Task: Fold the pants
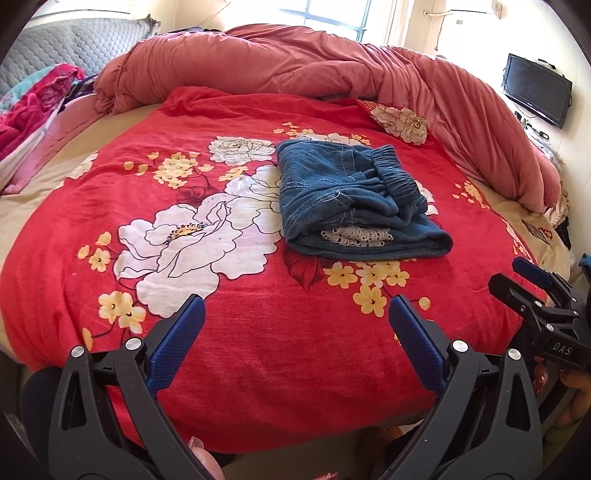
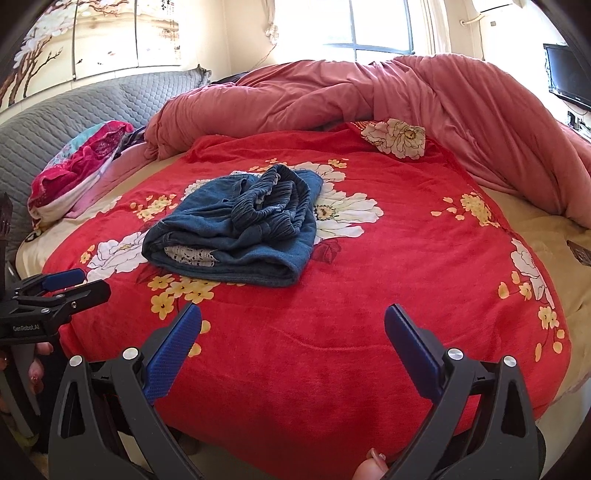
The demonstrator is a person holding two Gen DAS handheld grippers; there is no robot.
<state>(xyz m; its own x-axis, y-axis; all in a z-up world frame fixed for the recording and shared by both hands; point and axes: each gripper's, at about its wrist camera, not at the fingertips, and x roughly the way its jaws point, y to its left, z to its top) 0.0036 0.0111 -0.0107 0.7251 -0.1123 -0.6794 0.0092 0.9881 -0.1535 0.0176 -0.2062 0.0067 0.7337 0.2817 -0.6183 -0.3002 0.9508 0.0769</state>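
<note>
- Two grippers, both with jaws spread wide and holding nothing: the left gripper and the right gripper hover over the near edge of the red blanket, each well short of the pants.
- Pants: a compact blue denim bundle lying on the blanket, beyond both grippers, folded edge toward them, gathered waistband bunched on top. A pale patterned lining shows at the near open edge.
- Judgement: the fold looks largely complete; the empty, withdrawn grippers fit a released garment, though the lumpy waistband suggests it could use smoothing.
- Placement: beyond the pants the pink duvet is heaped along the far side, probably pushed back to leave a flat working surface.
- Left wrist view alone shows the right gripper from the side, to the right of the pants, and a wall screen past the duvet.
- Right wrist view alone shows the left gripper from the side, left of the pants, the window clearly, and the grey quilted headboard at fuller extent.
</note>
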